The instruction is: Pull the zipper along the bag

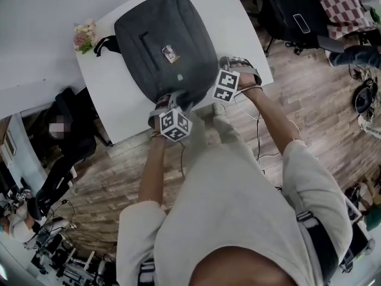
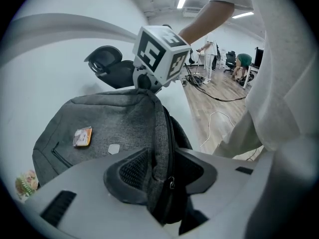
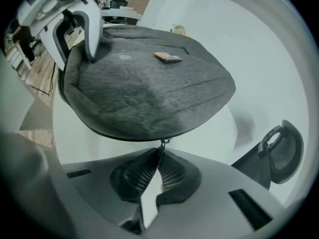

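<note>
A grey backpack (image 1: 164, 40) lies flat on the white table (image 1: 238, 34), with an orange badge (image 1: 170, 53) on its front. My left gripper (image 1: 169, 105) is at the bag's near edge. In the left gripper view its pads (image 2: 132, 171) are shut on a fold of the grey fabric (image 2: 157, 148), and the zipper track and a slider (image 2: 171, 183) run between them. My right gripper (image 1: 207, 94) is just right of it on the same edge. In the right gripper view the right gripper (image 3: 159, 156) is shut on the small metal zipper pull (image 3: 161, 144) that hangs under the bag's rim.
A small bunch of flowers (image 1: 85, 36) sits at the table's far left corner. The near table edge runs just behind both grippers, above a wooden floor with cables (image 1: 259, 136). Black office chairs (image 1: 68, 130) stand at the left. A black chair (image 3: 276, 151) is beyond the table.
</note>
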Demonstrator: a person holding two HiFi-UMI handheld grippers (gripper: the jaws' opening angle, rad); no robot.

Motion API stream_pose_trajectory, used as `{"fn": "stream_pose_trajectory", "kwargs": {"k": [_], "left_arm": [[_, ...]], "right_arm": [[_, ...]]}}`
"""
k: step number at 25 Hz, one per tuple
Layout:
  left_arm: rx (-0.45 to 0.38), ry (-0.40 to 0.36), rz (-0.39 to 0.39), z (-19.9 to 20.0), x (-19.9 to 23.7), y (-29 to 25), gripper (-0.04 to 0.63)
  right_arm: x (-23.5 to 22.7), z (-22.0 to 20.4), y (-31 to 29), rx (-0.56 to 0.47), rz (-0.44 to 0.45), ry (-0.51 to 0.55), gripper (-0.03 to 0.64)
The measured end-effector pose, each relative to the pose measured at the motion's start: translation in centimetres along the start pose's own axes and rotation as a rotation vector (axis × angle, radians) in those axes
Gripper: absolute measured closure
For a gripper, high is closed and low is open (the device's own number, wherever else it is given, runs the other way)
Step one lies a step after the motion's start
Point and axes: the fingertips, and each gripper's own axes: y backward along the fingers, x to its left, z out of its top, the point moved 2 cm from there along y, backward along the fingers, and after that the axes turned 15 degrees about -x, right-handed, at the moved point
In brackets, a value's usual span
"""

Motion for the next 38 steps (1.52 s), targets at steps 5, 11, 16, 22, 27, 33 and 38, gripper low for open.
{"fn": "stream_pose_trajectory", "kwargs": {"k": [5, 11, 16, 22, 27, 33, 38], "left_arm": [[0.002, 0.019, 0.002, 0.0, 0.2, 0.0, 0.426], [0.002, 0.029, 0.001, 0.1, 0.0, 0.0, 0.425], [-0.001, 0.029, 0.004, 0.0, 0.0, 0.1, 0.422], [-0.015, 0.004, 0.003, 0.1, -0.1, 0.4, 0.417], [-0.036, -0.042, 0.002, 0.1, -0.6, 0.7, 0.410], [-0.042, -0.117, -0.002, -0.9, -0.7, 4.3, 0.367], [-0.005, -0.199, 0.019, -2.6, 0.6, 7.4, 0.364]], "right_arm": [[4.0, 0.8, 1.8, 0.015, -0.001, -0.107, 0.600], [8.4, 2.7, 3.6, 0.007, 0.016, -0.309, 0.592], [11.9, 5.8, 4.0, -0.005, 0.071, -0.441, 0.592], [13.7, 8.1, 4.0, -0.028, 0.094, -0.581, 0.589], [13.7, 7.7, 3.9, -0.079, 0.101, -0.622, 0.603], [13.9, 7.3, 4.1, -0.083, 0.112, -0.645, 0.604], [13.8, 6.1, 4.4, -0.089, 0.104, -0.647, 0.604]]}}
